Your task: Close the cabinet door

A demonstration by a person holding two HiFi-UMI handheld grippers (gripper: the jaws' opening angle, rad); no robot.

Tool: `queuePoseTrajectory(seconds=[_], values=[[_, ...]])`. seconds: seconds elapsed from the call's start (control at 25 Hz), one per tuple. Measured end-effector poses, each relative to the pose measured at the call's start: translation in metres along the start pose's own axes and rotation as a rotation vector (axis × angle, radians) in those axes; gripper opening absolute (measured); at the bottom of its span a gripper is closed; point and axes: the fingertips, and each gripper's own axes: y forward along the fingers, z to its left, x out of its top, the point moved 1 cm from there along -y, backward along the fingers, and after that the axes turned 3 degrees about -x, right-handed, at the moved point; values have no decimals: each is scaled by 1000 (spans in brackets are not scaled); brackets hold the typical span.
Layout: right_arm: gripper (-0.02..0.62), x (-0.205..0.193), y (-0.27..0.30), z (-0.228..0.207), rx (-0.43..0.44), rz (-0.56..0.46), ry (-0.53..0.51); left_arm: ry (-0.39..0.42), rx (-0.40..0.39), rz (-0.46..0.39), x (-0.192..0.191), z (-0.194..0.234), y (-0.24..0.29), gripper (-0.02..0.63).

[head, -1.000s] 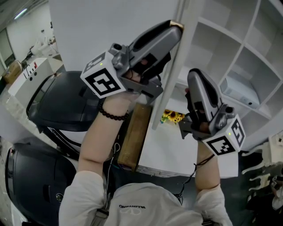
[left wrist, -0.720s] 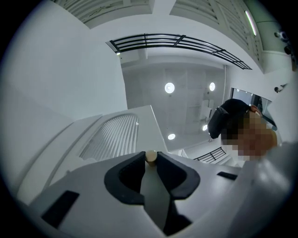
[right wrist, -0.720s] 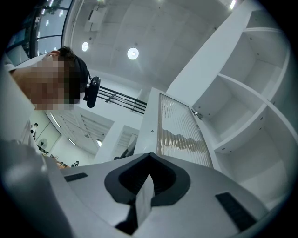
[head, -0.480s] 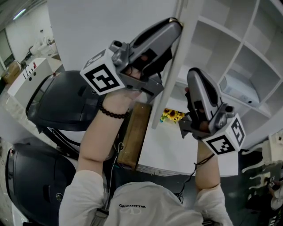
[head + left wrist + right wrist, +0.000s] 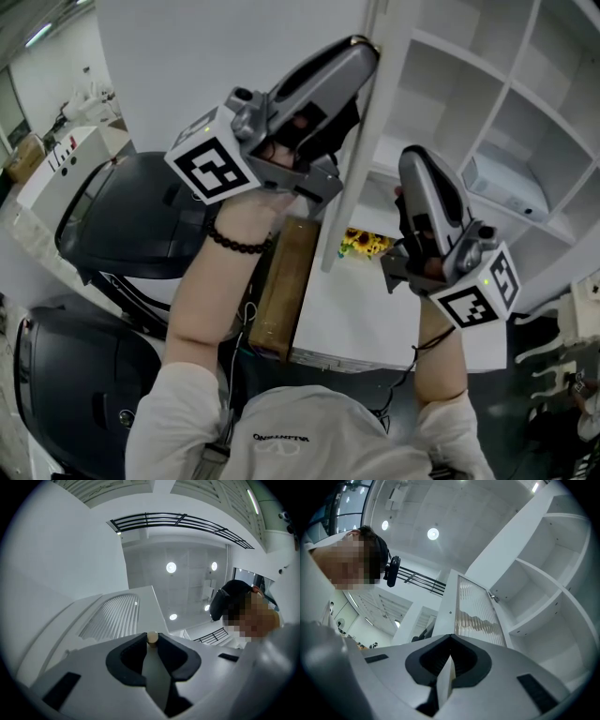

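Note:
The white cabinet door point(image 5: 359, 141) stands open, edge-on to the head view, with a ribbed glass panel point(image 5: 476, 611). A small round knob point(image 5: 152, 637) sits on its edge point(image 5: 375, 44). My left gripper point(image 5: 368, 52) points up at that edge. Its jaws have just been closing with the knob between them, and the left gripper point(image 5: 152, 643) is now shut on the knob. My right gripper point(image 5: 413, 159) is raised right of the door, in front of the open shelves point(image 5: 487, 122). In its own view the right gripper point(image 5: 450, 657) is shut and holds nothing.
Empty white shelf compartments point(image 5: 543, 588) fill the right side; a white box point(image 5: 511, 187) lies on one shelf. Below the door are a wooden block point(image 5: 286, 281) and a small yellow flower piece point(image 5: 366, 246) on a white top point(image 5: 356, 323). Black rounded machines point(image 5: 131, 225) stand at the left.
My left gripper has crept slightly up and left in the head view with the door's edge. The right gripper is almost where it was.

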Motion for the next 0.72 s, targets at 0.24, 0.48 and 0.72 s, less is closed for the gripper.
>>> queuePoseTrajectory(seconds=[0.24,0.48,0.72], values=[[11,1,-7,-5,-22,-6,0,15,18,4,-2,1,1,74],[11,0,-9,-7,-30,-7,-16,55,49,26,-7,4,0,74],[11,3,-21,-10,-56,-14,-24,138,90,77,-15,2,8,74]])
